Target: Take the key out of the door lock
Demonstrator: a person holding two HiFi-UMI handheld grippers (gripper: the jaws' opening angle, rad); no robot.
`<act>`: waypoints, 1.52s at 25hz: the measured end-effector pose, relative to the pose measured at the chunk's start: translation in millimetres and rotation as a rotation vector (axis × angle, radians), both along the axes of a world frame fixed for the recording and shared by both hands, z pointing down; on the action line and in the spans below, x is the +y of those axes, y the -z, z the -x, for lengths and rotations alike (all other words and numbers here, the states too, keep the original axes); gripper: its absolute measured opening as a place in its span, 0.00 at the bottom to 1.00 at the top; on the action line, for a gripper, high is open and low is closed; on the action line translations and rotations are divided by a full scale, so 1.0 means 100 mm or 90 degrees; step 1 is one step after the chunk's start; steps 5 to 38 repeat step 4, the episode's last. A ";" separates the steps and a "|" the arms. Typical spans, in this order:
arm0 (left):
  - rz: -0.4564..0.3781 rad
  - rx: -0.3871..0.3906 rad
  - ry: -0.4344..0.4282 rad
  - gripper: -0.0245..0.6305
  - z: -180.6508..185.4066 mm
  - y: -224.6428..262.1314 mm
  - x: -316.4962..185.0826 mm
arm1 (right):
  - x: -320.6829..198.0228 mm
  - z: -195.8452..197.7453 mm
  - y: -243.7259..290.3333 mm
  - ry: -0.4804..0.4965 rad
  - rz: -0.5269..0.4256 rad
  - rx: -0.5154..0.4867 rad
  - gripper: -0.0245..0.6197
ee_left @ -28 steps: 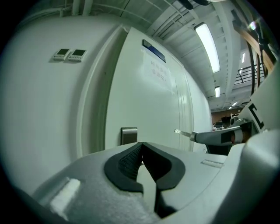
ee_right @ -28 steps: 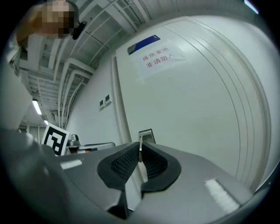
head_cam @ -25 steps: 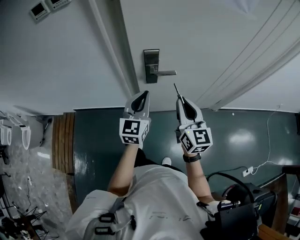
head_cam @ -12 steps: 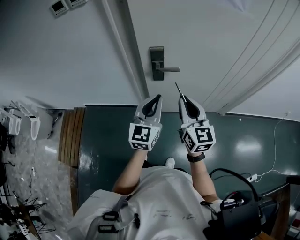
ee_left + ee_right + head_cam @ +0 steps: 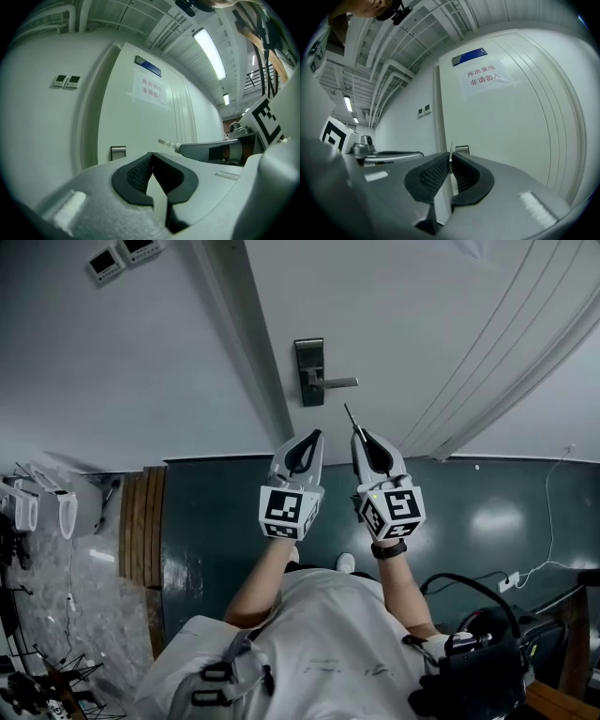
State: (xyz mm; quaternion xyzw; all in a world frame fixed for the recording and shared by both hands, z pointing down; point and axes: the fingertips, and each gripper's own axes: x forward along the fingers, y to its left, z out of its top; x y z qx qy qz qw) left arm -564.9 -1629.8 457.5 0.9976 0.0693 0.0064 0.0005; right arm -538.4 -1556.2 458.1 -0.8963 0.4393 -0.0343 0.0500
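Observation:
A dark lock plate with a lever handle (image 5: 310, 373) sits on the white door (image 5: 422, 324), ahead of both grippers. My right gripper (image 5: 360, 433) is shut on a thin metal key (image 5: 350, 417), whose blade sticks out past the tips toward the door, away from the lock. In the right gripper view the key (image 5: 450, 153) stands between the pads, with the lock plate (image 5: 462, 149) beyond it. My left gripper (image 5: 308, 435) is shut and empty, side by side with the right one. The left gripper view shows the key (image 5: 164, 142) and the lock plate (image 5: 118, 152).
A paper notice (image 5: 486, 76) and a blue plate (image 5: 468, 56) hang on the door. Two wall panels (image 5: 120, 255) are at upper left. A wooden strip (image 5: 139, 521) and white urinals (image 5: 52, 507) lie at left. A dark bag (image 5: 473, 676) and a white cable (image 5: 539, 563) are at right.
My left gripper has moved right, closer to the right gripper. The right gripper still holds the key away from the lock.

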 end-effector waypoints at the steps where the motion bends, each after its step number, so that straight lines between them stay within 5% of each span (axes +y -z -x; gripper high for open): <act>1: 0.001 -0.001 0.000 0.04 0.00 0.00 -0.04 | -0.02 -0.01 -0.01 -0.002 0.001 -0.002 0.08; 38: 0.000 -0.006 -0.005 0.04 -0.02 -0.01 -0.14 | -0.10 -0.04 -0.08 -0.014 0.005 -0.013 0.08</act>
